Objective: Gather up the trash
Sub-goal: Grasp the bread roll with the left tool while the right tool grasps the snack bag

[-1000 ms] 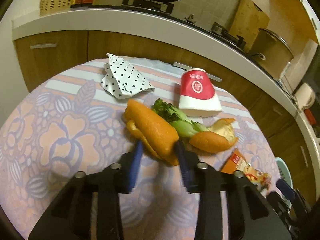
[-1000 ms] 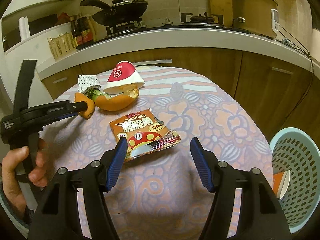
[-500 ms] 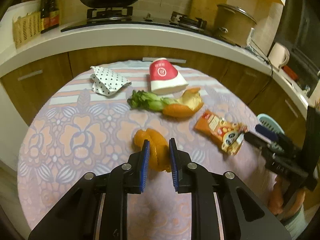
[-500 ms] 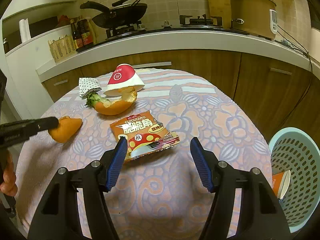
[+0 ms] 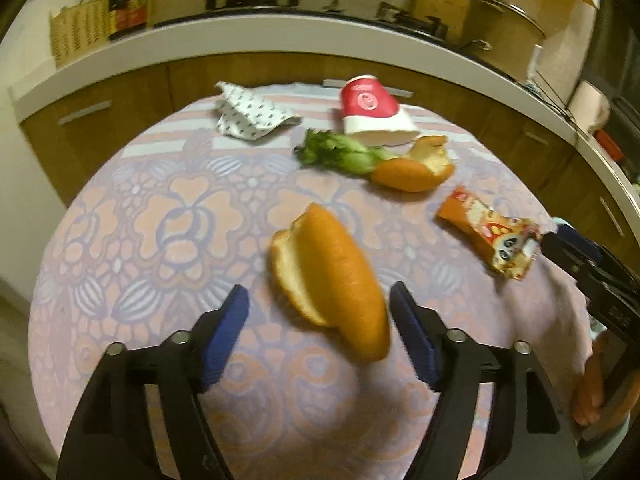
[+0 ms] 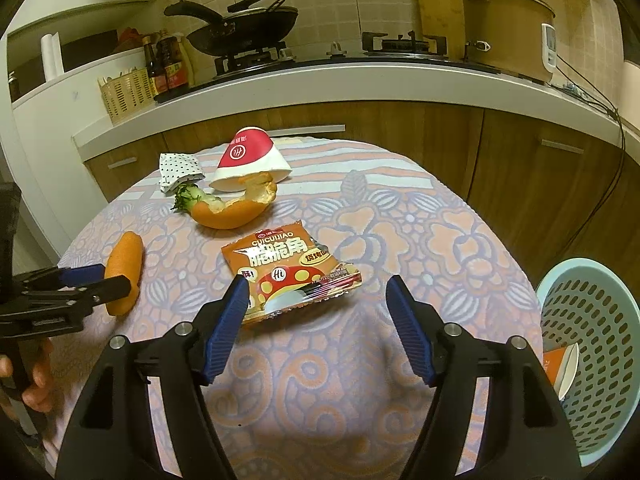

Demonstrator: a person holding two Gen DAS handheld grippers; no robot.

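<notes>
The left gripper [image 5: 320,312] now gapes wide around the curved, waxy orange peel [image 5: 332,280], clamped half a second ago, apparently released. The right gripper [image 6: 316,304] stays wide open, empty, over the crinkled foil snack packet [image 6: 292,268].

An orange peel [image 5: 332,280] lay curled on the flowered tablecloth, its pale inner side showing along one edge. Farther back, a second peel [image 5: 416,168] rested against a green vegetable scrap [image 5: 340,154], beside a tipped red-and-white paper cup [image 5: 372,110], a crumpled dotted wrapper [image 5: 248,120] and a snack bag [image 6: 292,268].

Bare cloth ahead of snack packet [image 6: 289,271]; basket [image 6: 592,364] flanks table edge, right
</notes>
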